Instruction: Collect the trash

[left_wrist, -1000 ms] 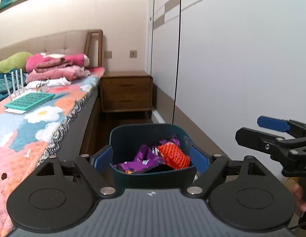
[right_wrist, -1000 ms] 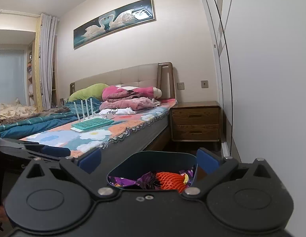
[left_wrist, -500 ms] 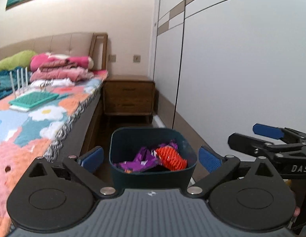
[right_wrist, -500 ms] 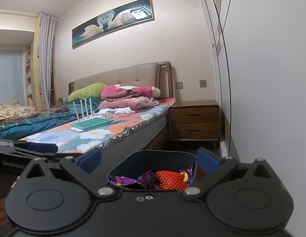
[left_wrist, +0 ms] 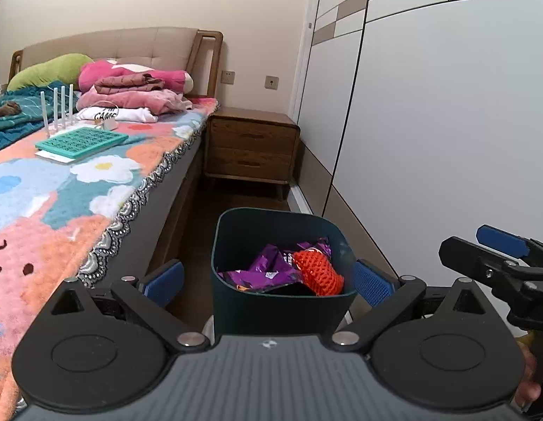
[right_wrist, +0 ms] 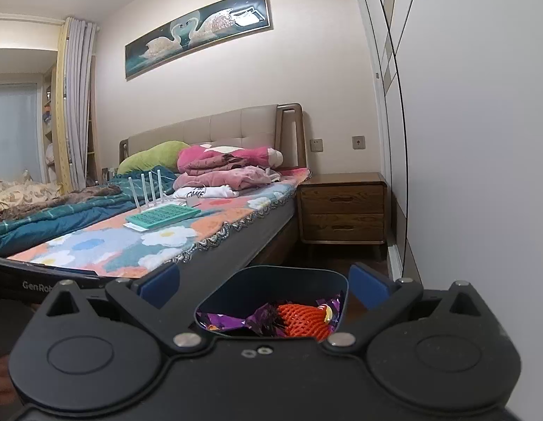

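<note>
Dark teal plastic bin (left_wrist: 278,301) lower centre, already holding purple foil wrappers (left_wrist: 267,270) and orange foam net (left_wrist: 318,272); left gripper (left_wrist: 267,280) and right gripper (right_wrist: 264,284) jaws wide, empty; no loose trash in sight

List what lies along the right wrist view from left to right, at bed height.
Curtain → green pillow → pink folded blankets → wooden nightstand → white wardrobe door.
</note>
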The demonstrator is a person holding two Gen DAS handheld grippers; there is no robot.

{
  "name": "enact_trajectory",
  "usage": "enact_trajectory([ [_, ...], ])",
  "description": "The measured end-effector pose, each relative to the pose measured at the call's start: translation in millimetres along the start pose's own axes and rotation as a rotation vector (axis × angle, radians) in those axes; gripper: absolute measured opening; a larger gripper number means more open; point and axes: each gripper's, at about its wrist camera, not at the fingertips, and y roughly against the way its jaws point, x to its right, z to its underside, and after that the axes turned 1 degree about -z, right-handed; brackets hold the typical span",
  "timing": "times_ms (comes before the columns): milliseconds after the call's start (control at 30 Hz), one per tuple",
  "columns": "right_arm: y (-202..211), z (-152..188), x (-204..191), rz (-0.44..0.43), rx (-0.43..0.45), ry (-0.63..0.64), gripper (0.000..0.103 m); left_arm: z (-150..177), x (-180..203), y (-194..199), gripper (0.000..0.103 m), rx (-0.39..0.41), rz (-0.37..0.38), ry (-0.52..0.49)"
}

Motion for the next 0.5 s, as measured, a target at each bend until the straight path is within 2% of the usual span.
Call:
enact_trajectory([
  [500,-6.5,0.1,2.8,0.030,-0.018,-0.024,0.103,-3.8,6.5,3.0,0.103,0.044,0.002,-0.038],
])
